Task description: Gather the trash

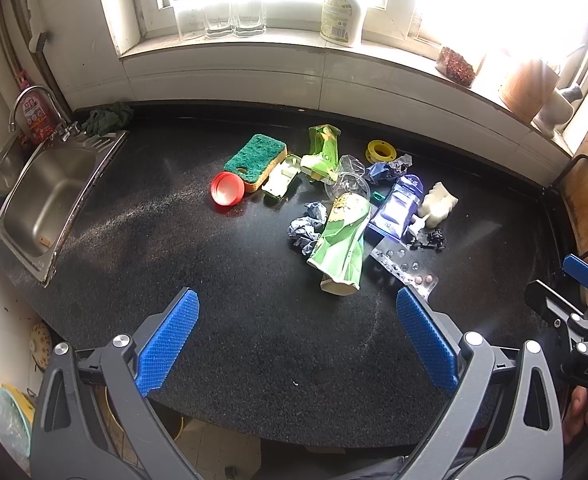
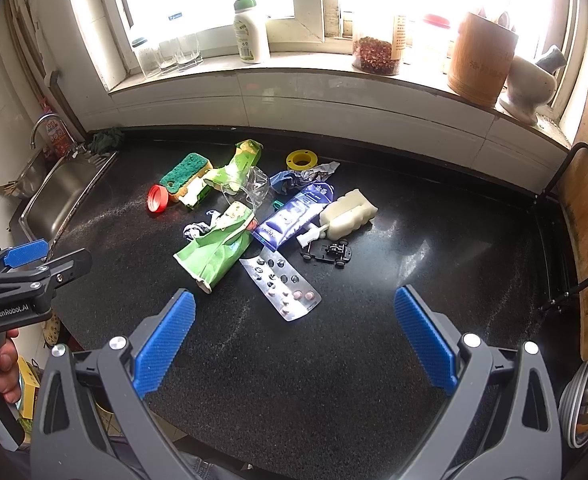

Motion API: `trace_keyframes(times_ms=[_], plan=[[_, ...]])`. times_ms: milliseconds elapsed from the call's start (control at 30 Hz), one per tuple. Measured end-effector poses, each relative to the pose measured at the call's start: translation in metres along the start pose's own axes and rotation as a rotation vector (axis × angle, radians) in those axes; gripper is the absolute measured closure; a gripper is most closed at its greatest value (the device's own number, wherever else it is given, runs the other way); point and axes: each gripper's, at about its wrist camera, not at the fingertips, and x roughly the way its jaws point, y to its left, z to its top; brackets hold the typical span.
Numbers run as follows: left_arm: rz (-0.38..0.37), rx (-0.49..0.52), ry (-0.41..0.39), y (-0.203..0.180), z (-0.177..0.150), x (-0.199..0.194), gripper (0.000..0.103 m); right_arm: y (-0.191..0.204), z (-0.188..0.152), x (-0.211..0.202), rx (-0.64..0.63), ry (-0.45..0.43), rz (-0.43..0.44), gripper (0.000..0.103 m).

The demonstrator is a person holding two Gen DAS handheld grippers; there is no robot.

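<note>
Table point(image 2: 334, 360) is black with fine pale speckle. Taking the green-topped yellow sponge point(image 2: 184, 174) as the landmark: a red cap point(image 2: 157, 198) sits just left of it, bright green cartons point(image 2: 214, 252) right and in front, then a blue-and-white blister pack point(image 2: 294, 216), a silver pill sheet point(image 2: 280, 282) with pink tablets, a yellow ring point(image 2: 301, 159) further right, a white foam block point(image 2: 348, 213) and a little black toy car point(image 2: 328, 254). Both grippers, left point(image 1: 296, 338) and right point(image 2: 294, 338), have blue cross-hatched pads on grey arms

I read "GenRobot.AI" in white on the left gripper point(image 2: 30, 268), seen left of my right fingers. The right gripper point(image 1: 574, 312), right of my left fingers, shows "DAS"; other labels are illegible.
</note>
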Motion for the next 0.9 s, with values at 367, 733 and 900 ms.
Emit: trace_keyframes(times_ms=[367,733,900], plan=[[-0.01,-0.004,0.028,0.01,0.015,0.021,0.007,-0.011,0.016,0.022,0.028,0.02,-0.008,0.006],[0.065,0.032,0.063,0.055,0.052,0.122,0.007,-0.046,0.046,0.098,0.111,0.08,-0.028,0.006],[0.08,0.052,0.069,0.075,0.067,0.188,0.007,-0.068,0.062,0.157,0.213,0.143,-0.026,0.007]])
